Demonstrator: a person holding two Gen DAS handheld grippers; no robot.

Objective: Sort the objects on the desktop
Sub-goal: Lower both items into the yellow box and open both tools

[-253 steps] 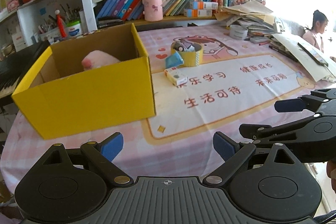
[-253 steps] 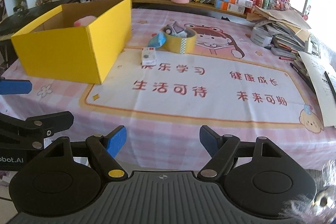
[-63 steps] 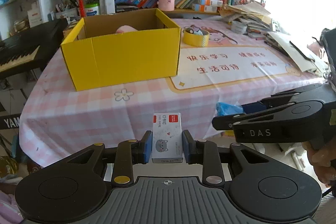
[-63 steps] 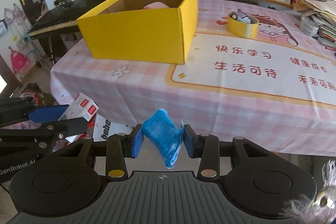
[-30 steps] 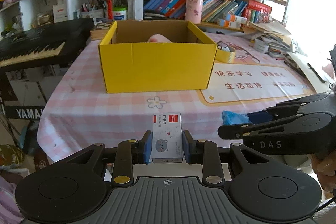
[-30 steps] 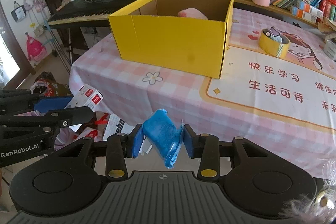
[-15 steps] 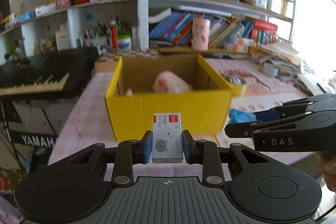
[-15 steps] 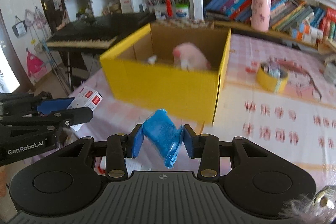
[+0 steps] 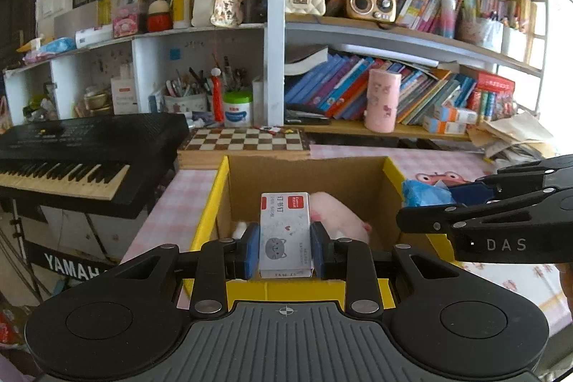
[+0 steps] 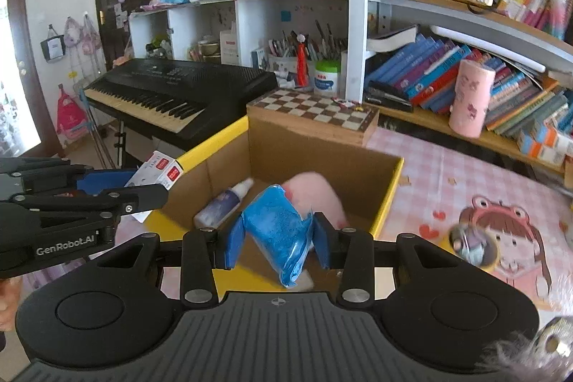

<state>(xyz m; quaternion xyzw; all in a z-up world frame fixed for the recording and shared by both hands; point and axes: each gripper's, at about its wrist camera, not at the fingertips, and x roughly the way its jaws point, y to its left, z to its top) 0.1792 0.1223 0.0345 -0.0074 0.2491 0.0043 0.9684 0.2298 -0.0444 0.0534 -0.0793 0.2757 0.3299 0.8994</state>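
Hovering over the yellow box [image 9: 211, 213], the left claw [image 9: 285, 240] pinches a staple box [image 9: 285, 231] and the right claw [image 10: 274, 240] a blue packet [image 10: 277, 228], both directly above its open inside.

our left gripper [image 9: 285, 246] and right gripper [image 10: 274, 241] are black plastic, blue-padded, silver-screwed, lettered "genrobot.ai" and "das".

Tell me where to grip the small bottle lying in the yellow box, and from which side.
Take the small bottle across its body's middle, from above. It lies on its side on the floor of the yellow box, nozzle toward the back wall; the walls block a level approach. Both grippers are full now.
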